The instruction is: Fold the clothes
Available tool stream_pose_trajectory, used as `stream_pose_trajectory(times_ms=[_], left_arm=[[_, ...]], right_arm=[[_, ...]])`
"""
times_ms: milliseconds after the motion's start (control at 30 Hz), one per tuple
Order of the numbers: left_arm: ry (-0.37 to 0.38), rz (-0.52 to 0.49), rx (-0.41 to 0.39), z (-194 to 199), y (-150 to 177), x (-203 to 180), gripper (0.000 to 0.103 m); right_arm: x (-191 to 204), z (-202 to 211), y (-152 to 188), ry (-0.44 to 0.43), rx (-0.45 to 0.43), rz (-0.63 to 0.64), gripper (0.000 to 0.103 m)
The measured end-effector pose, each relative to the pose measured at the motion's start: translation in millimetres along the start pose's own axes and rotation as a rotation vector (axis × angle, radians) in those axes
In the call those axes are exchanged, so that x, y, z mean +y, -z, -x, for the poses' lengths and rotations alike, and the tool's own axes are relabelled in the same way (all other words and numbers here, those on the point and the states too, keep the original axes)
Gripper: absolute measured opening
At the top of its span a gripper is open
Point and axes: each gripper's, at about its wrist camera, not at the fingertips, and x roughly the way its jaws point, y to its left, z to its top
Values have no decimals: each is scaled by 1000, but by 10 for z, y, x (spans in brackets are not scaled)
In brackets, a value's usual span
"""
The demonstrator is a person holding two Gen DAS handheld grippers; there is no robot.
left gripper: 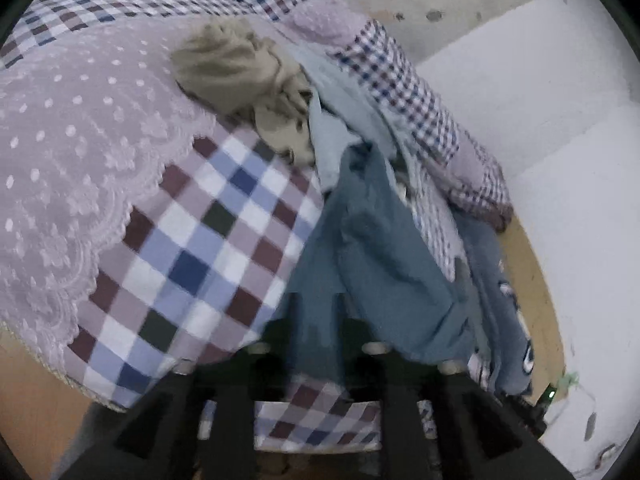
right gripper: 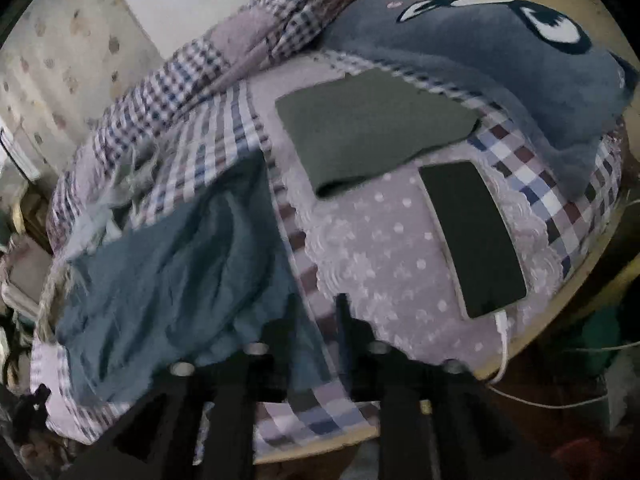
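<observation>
A teal garment lies rumpled on the bed, and one end of it runs down between the fingers of my left gripper, which is shut on it. In the right wrist view the same teal garment spreads over the checked bedspread, its near edge pinched in my right gripper. A crumpled beige garment and a light blue one lie behind it. A folded dark grey-green garment rests flat on the lilac dotted lace cover.
A dark phone with a white charging cable lies on the lace cover. A grey-blue plush cushion with an eye pattern sits at the bed's far side. The wooden bed frame meets a white wall.
</observation>
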Motion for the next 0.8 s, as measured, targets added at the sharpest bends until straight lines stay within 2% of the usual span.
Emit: stream_pose_trajectory(times_ms=[33, 67, 267, 367, 467, 567, 633, 800], left_arm=[[13, -2, -13, 21, -48, -5, 62], [26, -6, -26, 37, -98, -15, 71], [75, -157, 10, -328, -619, -476, 75], [75, -194, 71, -723, -824, -660, 75], [73, -232, 132, -1120, -1028, -842, 75], [10, -261, 192, -1548, -1231, -892, 75], [2, -253, 218, -1715, -1328, -892, 75], [-42, -297, 281, -2134, -1493, -978, 75]], right_arm=[[23, -13, -40, -47, -11, -6, 49], [68, -52, -83, -80, -11, -2, 50], [471, -499, -500, -231, 5, 29, 56], [666, -809, -750, -281, 22, 39, 58], [781, -1255, -1003, -295, 74, 57, 58], [866, -1712, -1250, -302, 129, 74, 58], [855, -1925, -1343, -315, 152, 64, 58], [781, -2223, -1428, -367, 187, 37, 58]])
